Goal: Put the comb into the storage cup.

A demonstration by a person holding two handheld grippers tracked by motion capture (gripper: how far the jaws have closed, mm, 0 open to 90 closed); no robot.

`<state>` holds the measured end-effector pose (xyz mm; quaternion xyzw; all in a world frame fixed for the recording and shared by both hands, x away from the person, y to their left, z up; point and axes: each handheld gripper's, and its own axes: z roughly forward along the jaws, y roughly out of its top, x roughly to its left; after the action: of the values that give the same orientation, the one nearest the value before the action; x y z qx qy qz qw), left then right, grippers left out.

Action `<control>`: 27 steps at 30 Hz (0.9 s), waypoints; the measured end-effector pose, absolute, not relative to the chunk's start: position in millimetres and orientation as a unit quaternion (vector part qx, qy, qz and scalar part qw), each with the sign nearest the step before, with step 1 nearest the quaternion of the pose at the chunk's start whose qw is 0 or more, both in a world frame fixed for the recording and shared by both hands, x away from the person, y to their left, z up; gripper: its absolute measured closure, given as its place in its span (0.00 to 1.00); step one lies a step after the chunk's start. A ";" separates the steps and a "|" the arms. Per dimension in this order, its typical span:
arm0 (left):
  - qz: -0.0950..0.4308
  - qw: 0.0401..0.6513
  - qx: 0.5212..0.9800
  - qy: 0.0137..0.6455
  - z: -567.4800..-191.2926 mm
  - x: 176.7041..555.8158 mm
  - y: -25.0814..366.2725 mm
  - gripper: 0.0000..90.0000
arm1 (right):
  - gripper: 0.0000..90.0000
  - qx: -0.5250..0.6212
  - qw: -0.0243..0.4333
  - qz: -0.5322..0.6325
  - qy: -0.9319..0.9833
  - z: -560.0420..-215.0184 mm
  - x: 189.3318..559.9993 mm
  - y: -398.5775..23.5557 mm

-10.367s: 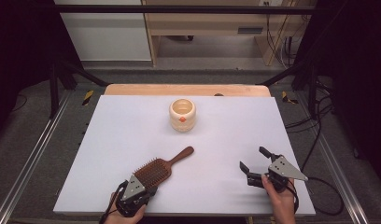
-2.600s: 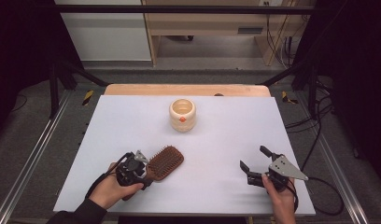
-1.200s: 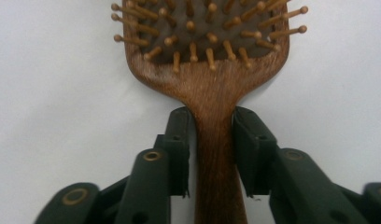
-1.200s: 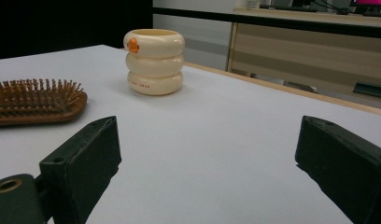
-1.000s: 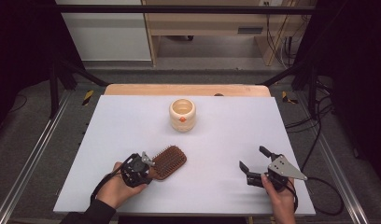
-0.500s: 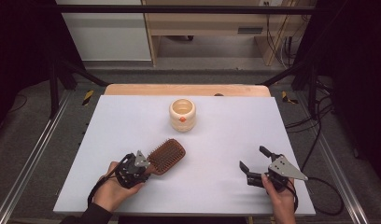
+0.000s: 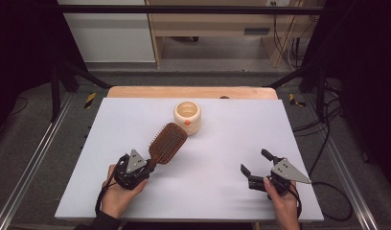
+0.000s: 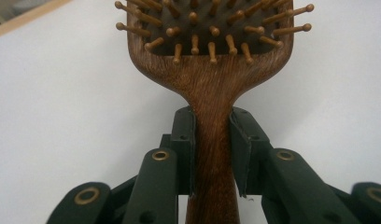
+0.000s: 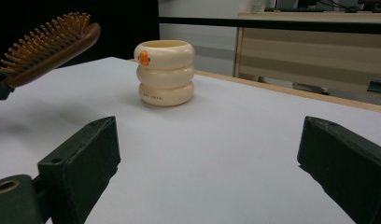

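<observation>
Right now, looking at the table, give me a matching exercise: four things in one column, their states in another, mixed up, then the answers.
Things:
1. brown wooden paddle hairbrush
2. cream ribbed ceramic cup
3. left gripper
4. right gripper

States:
A. open, nothing between the jaws
B. standing upright on the white table
C. held off the table by its handle, bristles up
D. shut on a wooden handle

Pairs: 1-C, 2-B, 3-D, 4-A

Wooden hairbrush (image 7: 167, 143) in the left hand-held gripper (image 7: 146, 165), bristle head toward the cream cup (image 7: 187, 116).
</observation>
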<state>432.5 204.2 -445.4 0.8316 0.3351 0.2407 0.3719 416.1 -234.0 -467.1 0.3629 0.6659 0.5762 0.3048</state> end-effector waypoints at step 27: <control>0.276 0.435 0.794 0.324 -450.4 419.1 216.1 0.81 | 0.07 0.346 0.174 0.596 0.704 -416.9 444.2 -98.3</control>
<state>419.1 216.1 -450.4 0.7936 0.3238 0.2763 0.4347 444.2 -98.3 -416.9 0.3458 0.7037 0.5957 0.1742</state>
